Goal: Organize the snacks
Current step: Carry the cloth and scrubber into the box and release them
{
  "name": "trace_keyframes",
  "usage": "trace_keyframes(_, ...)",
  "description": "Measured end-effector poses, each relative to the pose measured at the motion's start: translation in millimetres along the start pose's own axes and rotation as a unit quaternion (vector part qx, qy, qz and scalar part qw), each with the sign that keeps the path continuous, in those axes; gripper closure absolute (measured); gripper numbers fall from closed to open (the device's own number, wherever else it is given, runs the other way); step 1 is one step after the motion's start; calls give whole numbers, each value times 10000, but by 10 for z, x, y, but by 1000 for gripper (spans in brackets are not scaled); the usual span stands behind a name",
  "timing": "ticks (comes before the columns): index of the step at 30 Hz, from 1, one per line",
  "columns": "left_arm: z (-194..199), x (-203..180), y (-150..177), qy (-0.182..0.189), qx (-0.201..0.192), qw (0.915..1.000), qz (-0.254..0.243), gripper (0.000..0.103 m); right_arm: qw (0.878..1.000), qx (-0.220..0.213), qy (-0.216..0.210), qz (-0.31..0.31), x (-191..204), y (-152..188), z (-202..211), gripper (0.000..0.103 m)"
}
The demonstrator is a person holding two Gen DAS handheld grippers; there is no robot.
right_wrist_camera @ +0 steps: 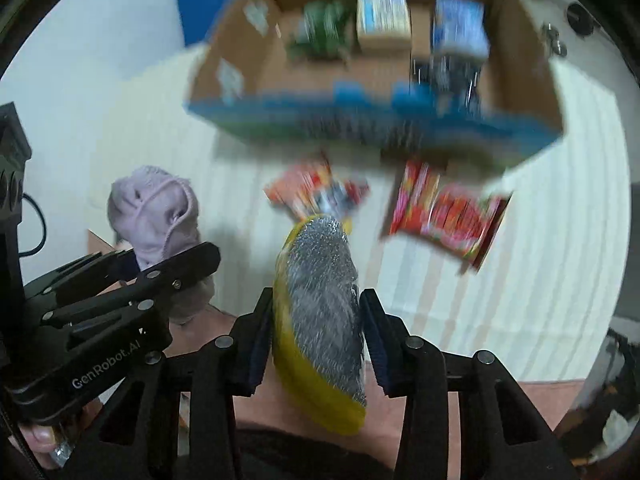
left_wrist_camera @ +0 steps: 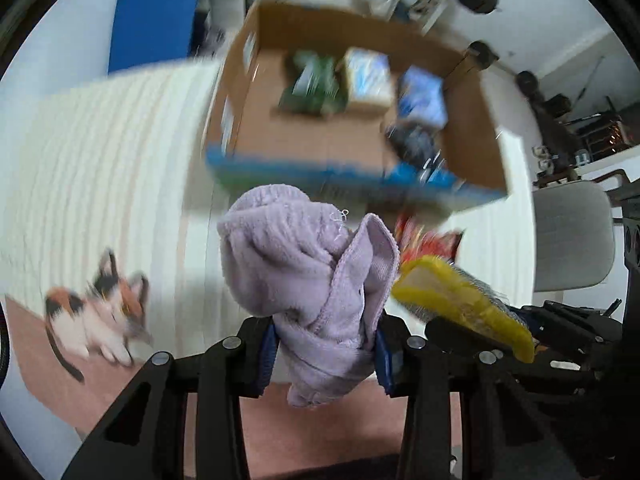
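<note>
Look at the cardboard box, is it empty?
No, the cardboard box holds a green packet, a small carton and a blue packet at its far side.

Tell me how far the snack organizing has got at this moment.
Done: three packages stand along the far side of the cardboard box. In hand: left gripper clamps a lilac cloth; right gripper clamps a yellow scrubbing sponge. Left: two red snack packets on the table.
</note>
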State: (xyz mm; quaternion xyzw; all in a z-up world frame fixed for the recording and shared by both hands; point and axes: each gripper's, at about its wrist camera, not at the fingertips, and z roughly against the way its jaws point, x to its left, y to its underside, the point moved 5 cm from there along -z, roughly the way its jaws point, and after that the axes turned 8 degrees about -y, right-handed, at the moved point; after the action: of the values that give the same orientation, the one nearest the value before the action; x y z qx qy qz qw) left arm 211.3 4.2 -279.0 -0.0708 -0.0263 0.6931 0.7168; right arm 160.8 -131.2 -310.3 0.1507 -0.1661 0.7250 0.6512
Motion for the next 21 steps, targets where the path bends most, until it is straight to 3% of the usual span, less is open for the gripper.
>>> trace_keyframes(3,171,19,-339,-23,-277,9996,-104,66,9996,-251,-88,88,215,-410,220,62)
trace_keyframes(10,197,63,-880,-174,-412,9988,-209,66,9985,-547,-81,45,220,-847,320,62)
trace_keyframes(17,4,164,-1371,-141,-182,9996,-144,66,9945,-1040,43,-129,131,-1346,440,62)
trace_keyframes(21,-251,229,-1670,-78,84,9999,-37,66,9914,-1252,235,-311,0,-1710,303,62)
